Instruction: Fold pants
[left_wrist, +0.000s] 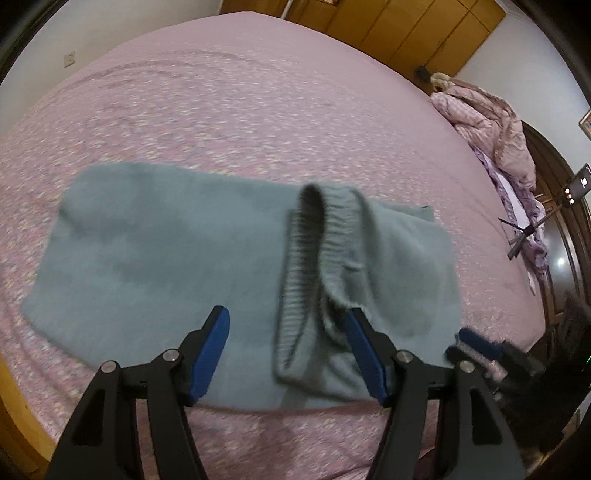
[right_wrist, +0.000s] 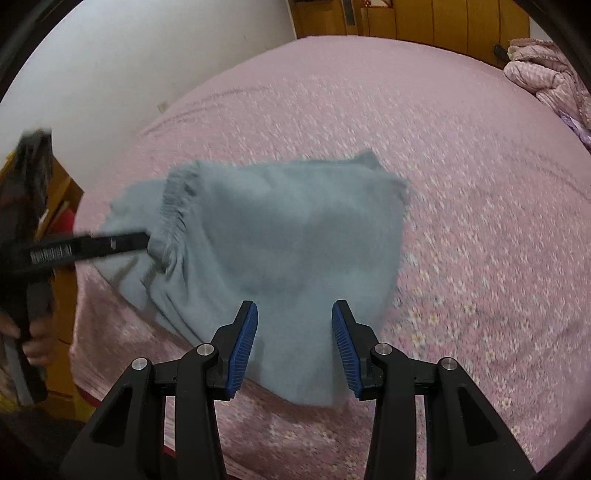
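I see the pink floral bed (left_wrist: 258, 110) carrying the grey-blue pants (left_wrist: 147, 258), folded near its front edge; my left gripper (left_wrist: 288, 354) and right gripper (right_wrist: 294, 347) hover over them, fingers wide, gripping nothing; printing on the left gripper is too blurred to read

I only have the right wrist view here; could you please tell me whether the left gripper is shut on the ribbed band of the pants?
Observer: No, the left gripper is open; the ribbed band only lies against its right-hand finger.
Operator: Thank you. How does the band sit?
Observer: It stands up in a loop, turned back over the pants.
Operator: Is anything else off to the right?
Observer: Yes, a phone on a tripod stands at the far right edge.
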